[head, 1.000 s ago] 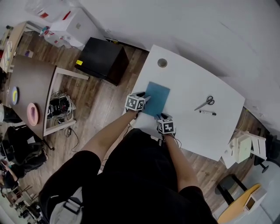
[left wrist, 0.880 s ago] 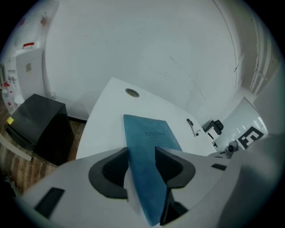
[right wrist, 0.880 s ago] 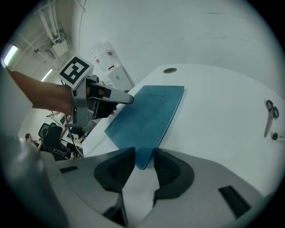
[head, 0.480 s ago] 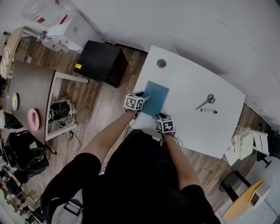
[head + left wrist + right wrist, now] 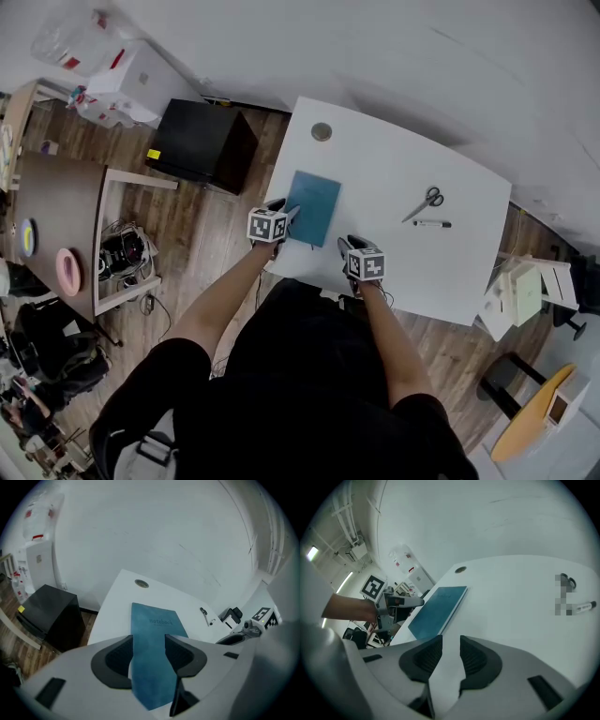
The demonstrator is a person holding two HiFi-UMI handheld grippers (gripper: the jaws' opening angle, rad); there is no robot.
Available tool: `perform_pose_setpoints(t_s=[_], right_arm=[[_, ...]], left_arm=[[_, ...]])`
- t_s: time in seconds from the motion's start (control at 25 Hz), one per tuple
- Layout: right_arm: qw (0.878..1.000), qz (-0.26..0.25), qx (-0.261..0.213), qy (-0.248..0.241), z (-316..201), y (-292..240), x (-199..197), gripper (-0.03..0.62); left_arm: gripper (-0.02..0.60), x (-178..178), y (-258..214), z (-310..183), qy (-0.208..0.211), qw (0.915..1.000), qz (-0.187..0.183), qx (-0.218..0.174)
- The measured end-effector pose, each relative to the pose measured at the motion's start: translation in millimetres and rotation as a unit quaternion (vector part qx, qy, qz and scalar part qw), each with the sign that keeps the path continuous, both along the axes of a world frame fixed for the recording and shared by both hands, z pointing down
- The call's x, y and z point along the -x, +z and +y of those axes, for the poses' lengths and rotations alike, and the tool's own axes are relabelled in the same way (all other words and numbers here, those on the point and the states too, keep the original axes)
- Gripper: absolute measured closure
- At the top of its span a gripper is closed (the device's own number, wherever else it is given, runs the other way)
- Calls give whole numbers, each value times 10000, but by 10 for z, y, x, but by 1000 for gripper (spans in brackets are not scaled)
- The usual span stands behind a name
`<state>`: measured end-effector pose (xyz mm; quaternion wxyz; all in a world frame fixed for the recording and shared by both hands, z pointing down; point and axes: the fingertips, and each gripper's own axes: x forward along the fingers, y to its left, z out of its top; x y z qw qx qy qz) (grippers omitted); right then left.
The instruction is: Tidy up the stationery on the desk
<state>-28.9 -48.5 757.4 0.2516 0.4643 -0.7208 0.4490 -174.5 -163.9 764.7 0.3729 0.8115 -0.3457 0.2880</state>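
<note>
The right gripper [image 5: 347, 246], jaws narrow and empty, has slid off the flat teal notebook [image 5: 313, 205] along the white desk's [image 5: 394, 178] near edge, while the left gripper's [image 5: 286, 212] half-parted jaws stay over that notebook by the desk's near-left corner, clamping nothing, so I judge the grey-handled metal scissors [image 5: 424, 202] are next.

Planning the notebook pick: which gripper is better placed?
Left. The left gripper is at the notebook's near corner, and the cover shows between its parted jaws. The right gripper is over bare desk beside it, with nothing between its jaws.
</note>
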Motion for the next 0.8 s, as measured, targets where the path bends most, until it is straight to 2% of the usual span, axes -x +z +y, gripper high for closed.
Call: perform_pose_setpoints(t_s=[0.08,0.16,0.28,0.6,0.8], right_arm=[[9998,55,-67,168,67,-48,-276,470],[9994,116,-94,323,146,-66,-576,470],[9985,289,-116,458,268,-80,-1079,470],[9938,565,-179,944,297,-141,-2406,470],[9931,692,-234,917,281,-141,-3001,470]], left_arm=[[377,-119,11,132,195,9997,-133,-107],[377,-322,54,316,585,9977,-252,-228],[377,-714,39,604,958,9949,-217,-232],[377,-1675,9,1016,1084,9940,110,74],[377,-2290,-82,1130,1195,9927,169,18]])
